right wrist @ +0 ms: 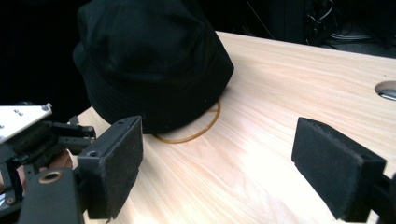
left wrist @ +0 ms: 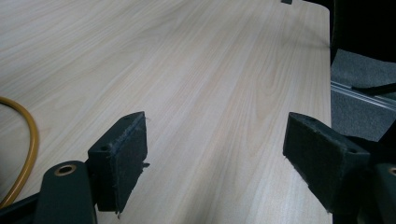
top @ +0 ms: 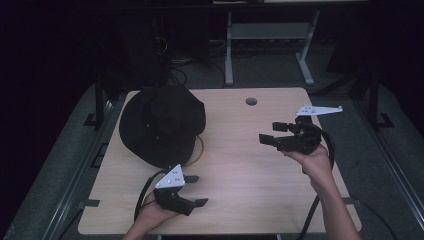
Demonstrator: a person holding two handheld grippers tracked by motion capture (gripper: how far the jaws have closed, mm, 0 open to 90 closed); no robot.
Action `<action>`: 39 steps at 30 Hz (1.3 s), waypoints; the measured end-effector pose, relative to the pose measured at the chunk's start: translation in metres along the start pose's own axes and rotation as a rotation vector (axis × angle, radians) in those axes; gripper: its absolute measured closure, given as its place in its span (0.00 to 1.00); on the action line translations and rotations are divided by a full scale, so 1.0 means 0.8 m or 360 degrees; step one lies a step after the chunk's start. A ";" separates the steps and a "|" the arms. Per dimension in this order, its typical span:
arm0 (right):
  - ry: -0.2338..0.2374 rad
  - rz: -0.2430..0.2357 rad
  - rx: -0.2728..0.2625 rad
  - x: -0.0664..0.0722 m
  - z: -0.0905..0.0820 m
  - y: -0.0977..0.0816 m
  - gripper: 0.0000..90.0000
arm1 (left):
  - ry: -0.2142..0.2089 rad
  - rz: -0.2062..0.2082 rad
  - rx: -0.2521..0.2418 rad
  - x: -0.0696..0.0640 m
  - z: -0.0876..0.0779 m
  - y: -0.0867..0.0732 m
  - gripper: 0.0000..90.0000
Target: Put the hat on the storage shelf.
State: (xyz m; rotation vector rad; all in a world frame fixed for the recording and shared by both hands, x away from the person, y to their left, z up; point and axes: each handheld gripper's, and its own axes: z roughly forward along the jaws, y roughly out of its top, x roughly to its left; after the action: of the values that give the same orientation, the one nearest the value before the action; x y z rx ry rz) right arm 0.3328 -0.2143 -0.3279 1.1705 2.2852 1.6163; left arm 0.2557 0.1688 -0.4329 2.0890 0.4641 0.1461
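A black bucket hat (top: 161, 124) lies on the left half of the light wooden table (top: 235, 165), brim down. A thin yellow ring (top: 200, 147) pokes out from under its near right edge; the ring (right wrist: 198, 130) also curves out below the hat (right wrist: 149, 60) in the right gripper view, and an arc of it (left wrist: 29, 149) shows in the left gripper view. My left gripper (top: 196, 190) sits near the front edge, below the hat, open and empty. My right gripper (top: 272, 133) hovers at the right, pointing left toward the hat, open and empty.
A round cable hole (top: 251, 101) is at the table's back middle. A metal desk frame (top: 270, 35) stands on the floor behind. Black cables trail from both grippers off the front edge. Dark floor surrounds the table.
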 end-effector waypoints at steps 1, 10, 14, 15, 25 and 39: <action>-0.0003 0.0005 -0.0002 0.000 -0.001 -0.002 0.18 | -0.0001 -0.0006 -0.0001 0.000 0.000 0.000 0.24; -0.0026 0.0018 0.0000 -0.003 -0.009 -0.026 0.18 | 0.0005 -0.0004 -0.0008 0.001 -0.001 0.000 0.24; -0.0037 0.0032 -0.0001 -0.004 -0.014 -0.036 0.18 | 0.0009 -0.0005 -0.0009 0.001 -0.001 -0.001 0.24; -0.0040 0.0039 -0.0003 -0.004 -0.015 -0.039 0.18 | 0.0008 -0.0004 -0.0005 0.001 -0.002 -0.001 0.24; -0.0073 0.0069 -0.0006 -0.007 -0.026 -0.063 0.18 | 0.0006 -0.0003 0.0000 0.000 -0.001 -0.001 0.24; -0.0120 0.0136 -0.0045 -0.014 -0.040 -0.108 0.18 | 0.0007 -0.0015 0.0008 -0.002 0.000 -0.001 0.23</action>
State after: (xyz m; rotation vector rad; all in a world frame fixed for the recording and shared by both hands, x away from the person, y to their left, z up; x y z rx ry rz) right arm 0.2799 -0.2578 -0.3910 1.3160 2.1879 1.5984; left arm 0.2536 0.1688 -0.4335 2.0916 0.4772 0.1445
